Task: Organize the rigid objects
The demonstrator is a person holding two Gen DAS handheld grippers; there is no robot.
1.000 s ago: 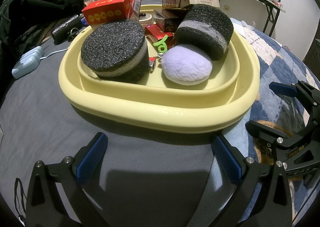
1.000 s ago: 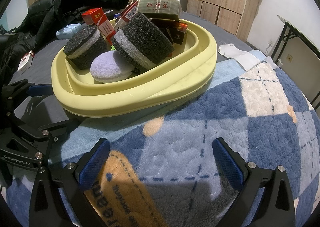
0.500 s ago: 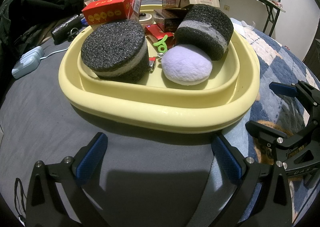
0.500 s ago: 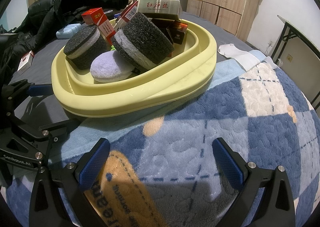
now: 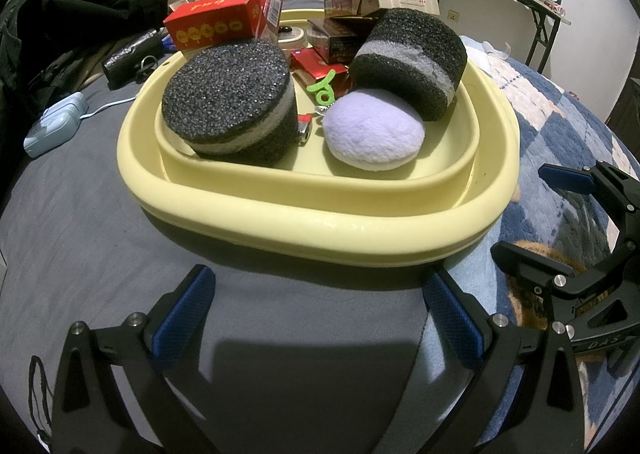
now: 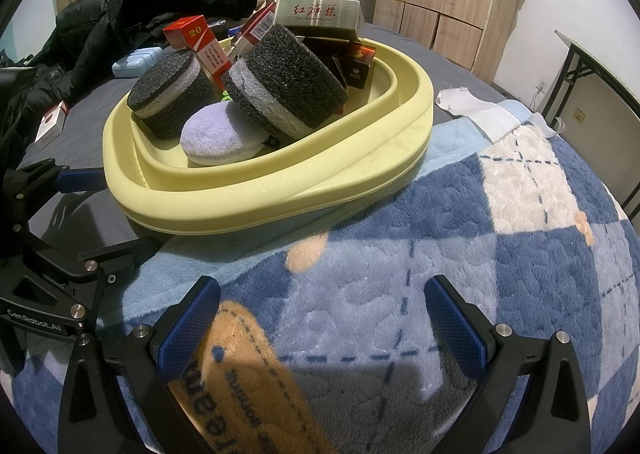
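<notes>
Pale yellow oval plastic basin [image 5: 320, 222] sits on the bed, partly on the blue checked fleece blanket [image 6: 460, 238]. Inside: two black-and-grey foam discs [image 5: 230, 102], a lilac plush pad [image 5: 372, 134], red cartons [image 5: 216, 20]. Left gripper [image 5: 316, 318] and right gripper [image 6: 322, 318]: jaws wide apart, holding nothing, just before the basin.

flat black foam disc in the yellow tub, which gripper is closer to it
Left. The left gripper sits open just outside the tub's near rim, facing the flat foam disc. The right gripper is open over the blue blanket, farther off to the side.
</notes>
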